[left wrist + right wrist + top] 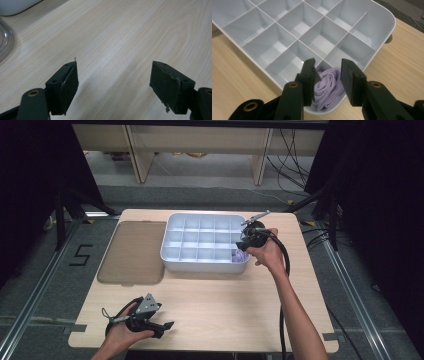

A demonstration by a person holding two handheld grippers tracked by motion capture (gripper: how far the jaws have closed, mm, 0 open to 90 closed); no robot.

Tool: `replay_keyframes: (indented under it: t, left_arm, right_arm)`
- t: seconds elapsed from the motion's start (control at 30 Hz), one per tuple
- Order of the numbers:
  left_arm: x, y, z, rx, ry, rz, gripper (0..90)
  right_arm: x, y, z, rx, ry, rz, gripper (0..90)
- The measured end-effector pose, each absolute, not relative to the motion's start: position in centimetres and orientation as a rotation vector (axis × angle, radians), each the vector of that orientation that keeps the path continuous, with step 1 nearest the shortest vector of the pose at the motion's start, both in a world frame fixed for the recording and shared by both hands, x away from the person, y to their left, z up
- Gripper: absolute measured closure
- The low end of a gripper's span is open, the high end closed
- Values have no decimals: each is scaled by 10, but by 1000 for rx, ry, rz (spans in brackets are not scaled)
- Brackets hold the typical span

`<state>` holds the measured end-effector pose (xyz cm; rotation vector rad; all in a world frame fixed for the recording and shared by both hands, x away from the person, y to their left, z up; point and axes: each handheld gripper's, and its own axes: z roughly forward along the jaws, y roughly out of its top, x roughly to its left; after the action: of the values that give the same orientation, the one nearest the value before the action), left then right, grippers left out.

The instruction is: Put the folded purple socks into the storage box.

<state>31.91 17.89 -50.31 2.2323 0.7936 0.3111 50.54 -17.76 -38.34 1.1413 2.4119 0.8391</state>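
Observation:
A white tray split into several compartments stands at the back middle of the wooden table. A rolled lilac cloth lies in its near right corner compartment. My right gripper hangs just above that corner, pointing down. In the right gripper view the jaws stand apart over the lilac cloth, and the pads do not press on it. The other compartments of the tray look bare. My left gripper rests near the table's front left edge, and in its own view it is wide open over bare wood.
A brownish translucent lid lies flat to the left of the tray; its rim shows in the left gripper view. Bare tabletop stretches between the two hands. Cables trail off the right side.

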Motion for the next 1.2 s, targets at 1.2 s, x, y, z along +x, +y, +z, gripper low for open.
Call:
replay_keyframes:
  t: [1.2]
  left_arm:
    - [321,182,-503,2227,790,318,215]
  right_arm:
    - [434,-163,-400,1041,2406,1107,462]
